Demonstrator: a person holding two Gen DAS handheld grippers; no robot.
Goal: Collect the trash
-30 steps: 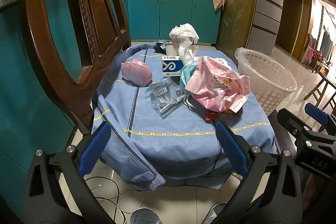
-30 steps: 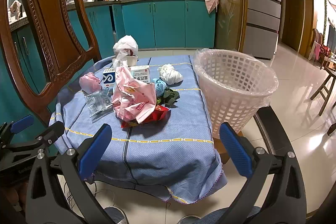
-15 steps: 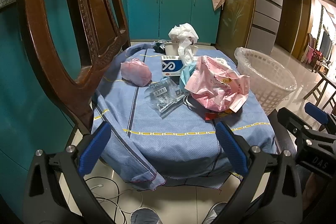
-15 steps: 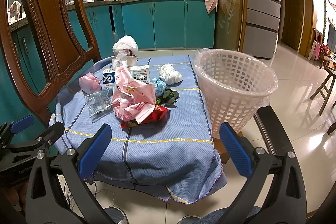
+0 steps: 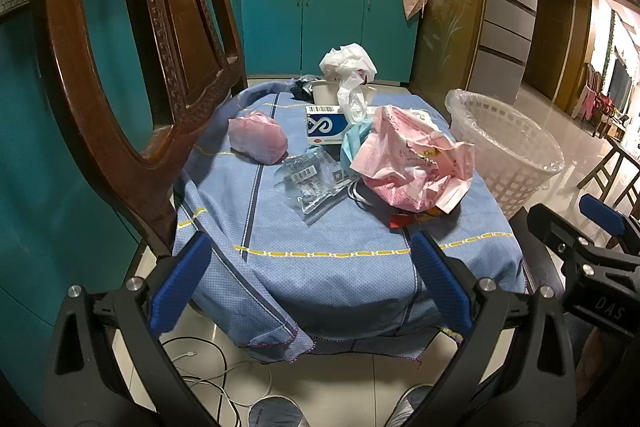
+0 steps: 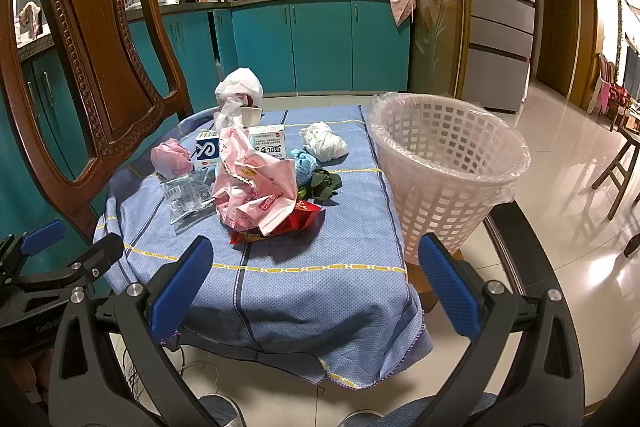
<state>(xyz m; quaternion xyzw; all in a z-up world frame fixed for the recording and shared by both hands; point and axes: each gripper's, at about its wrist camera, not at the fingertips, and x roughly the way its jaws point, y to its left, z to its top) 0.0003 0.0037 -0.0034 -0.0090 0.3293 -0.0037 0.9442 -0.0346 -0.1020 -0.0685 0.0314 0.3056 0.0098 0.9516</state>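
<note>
At the near edge of a cloth-covered table (image 6: 304, 291), the left gripper (image 5: 312, 281) and right gripper (image 6: 314, 281) hover level, jaws spread wide and empty. From crumpled pink bag (image 6: 172, 159) to pink wrapper (image 6: 252, 187) to lined white basket (image 6: 444, 167), nothing is collected. Light, tangled wrappers could slip or drag neighbours off the loose cloth.

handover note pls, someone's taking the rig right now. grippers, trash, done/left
Left gripper: open, empty, short of the table's near edge.
Right gripper: open, empty, also short of the near edge.
Trash all on the blue tablecloth: pink plastic bag over a red wrapper, clear packet, pink wad, white wad, blue wad, two small boxes, white bag on a cup at the far end.
Lined white basket stands right of the table; no trash visible in it.
Done: nothing.
Left: everything.
</note>
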